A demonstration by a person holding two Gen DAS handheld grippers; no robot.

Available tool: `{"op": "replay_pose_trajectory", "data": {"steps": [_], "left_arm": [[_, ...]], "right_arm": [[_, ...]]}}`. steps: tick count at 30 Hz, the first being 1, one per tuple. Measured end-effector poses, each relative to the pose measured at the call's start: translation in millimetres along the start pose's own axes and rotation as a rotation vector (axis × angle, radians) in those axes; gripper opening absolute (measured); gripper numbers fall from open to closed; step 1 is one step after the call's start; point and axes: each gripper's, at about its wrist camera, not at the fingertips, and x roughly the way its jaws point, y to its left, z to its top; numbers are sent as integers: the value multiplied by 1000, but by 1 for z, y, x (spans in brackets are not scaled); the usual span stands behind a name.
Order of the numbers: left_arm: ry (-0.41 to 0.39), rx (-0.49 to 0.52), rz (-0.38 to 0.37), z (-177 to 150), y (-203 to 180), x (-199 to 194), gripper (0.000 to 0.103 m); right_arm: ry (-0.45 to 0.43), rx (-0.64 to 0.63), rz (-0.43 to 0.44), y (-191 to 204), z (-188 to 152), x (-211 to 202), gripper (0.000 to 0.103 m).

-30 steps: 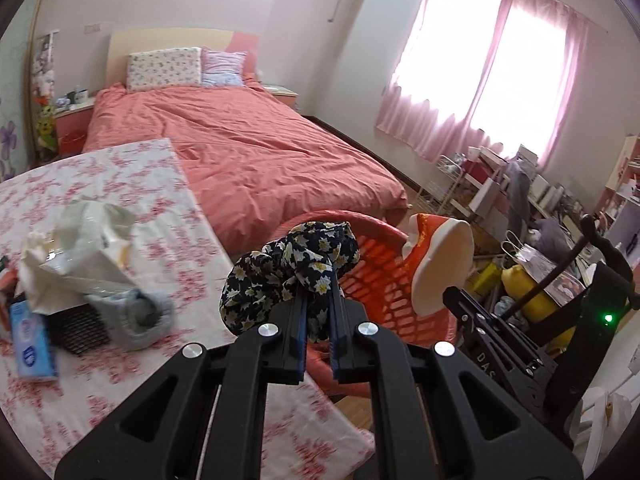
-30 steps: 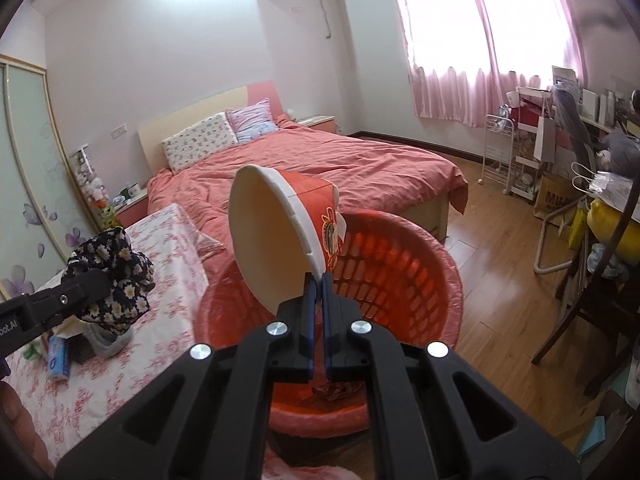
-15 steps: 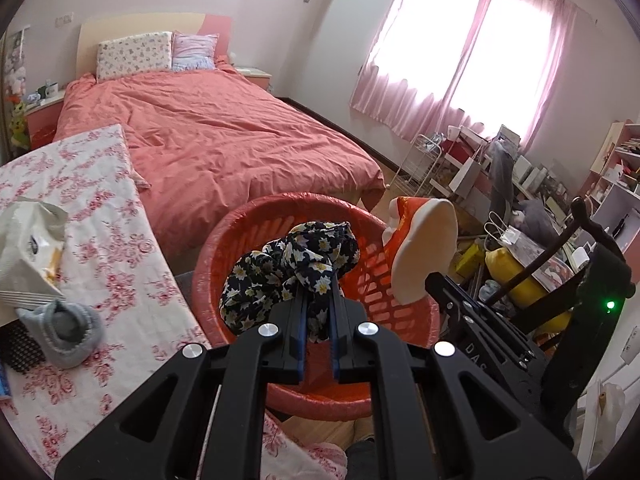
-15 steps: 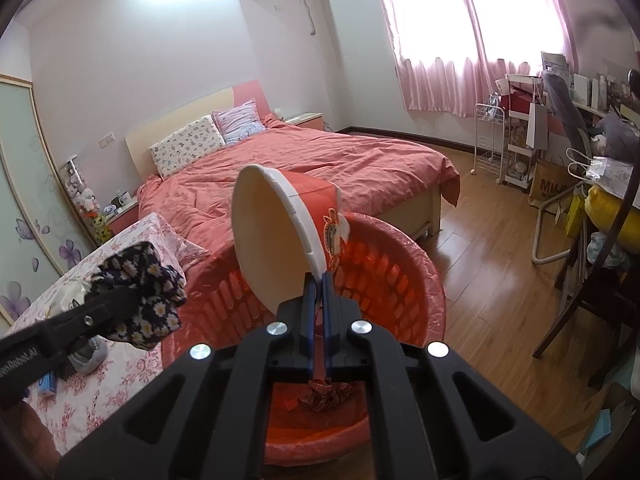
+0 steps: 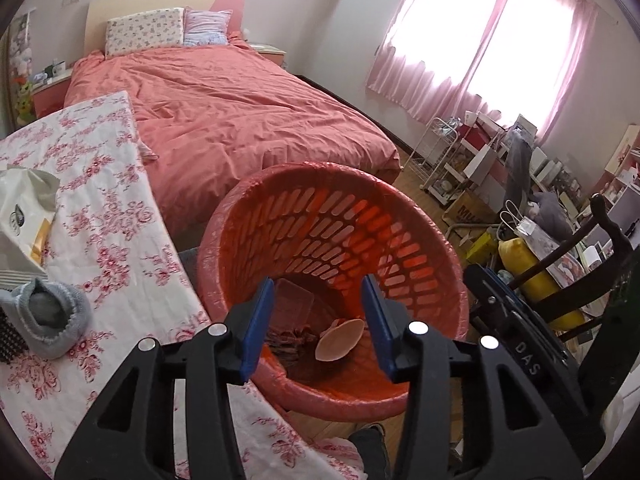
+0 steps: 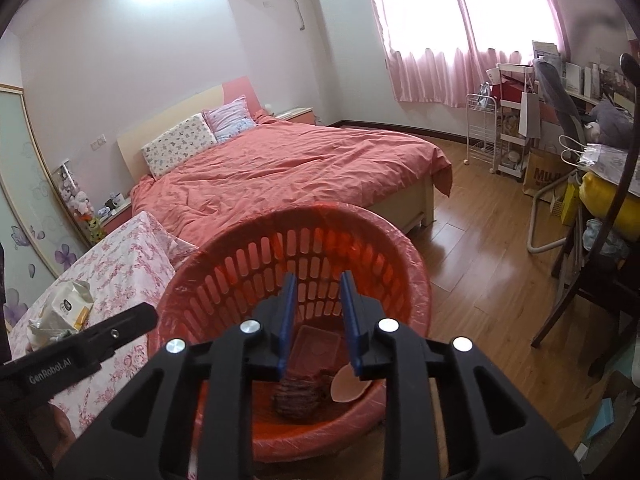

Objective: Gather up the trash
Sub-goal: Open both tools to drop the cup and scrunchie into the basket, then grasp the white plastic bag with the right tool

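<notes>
Above red basket [image 5: 332, 216], both grippers' fingers just opened, empty, side print "GenRobot.AI", perhaps "DAS"

Red basket [image 5: 332, 216], pink-flowered white tablecloth [image 5: 100, 184].

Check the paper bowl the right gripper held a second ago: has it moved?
Yes. The paper bowl has dropped from the right gripper, whose jaws have just been opening and are now empty, to the bottom of the red basket.
</notes>
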Motion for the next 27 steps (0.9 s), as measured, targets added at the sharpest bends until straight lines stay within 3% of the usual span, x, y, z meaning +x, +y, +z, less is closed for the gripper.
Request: {"op": "replay_pose_trajectory", "data": {"steps": [5, 10, 17, 27], "left_arm": [[-45, 12, 69, -2, 10, -19, 60], [-81, 7, 159, -9, 33, -49, 64], [-125, -27, 293, -23, 79, -89, 65], [-162, -197, 436, -51, 174, -147, 65]], "right_arm": [[-13, -30, -8, 5, 0, -11, 33], [-3, -59, 21, 24, -4, -20, 33], [20, -141, 91, 74, -15, -27, 34], [94, -279, 226, 168, -43, -29, 34]]}}
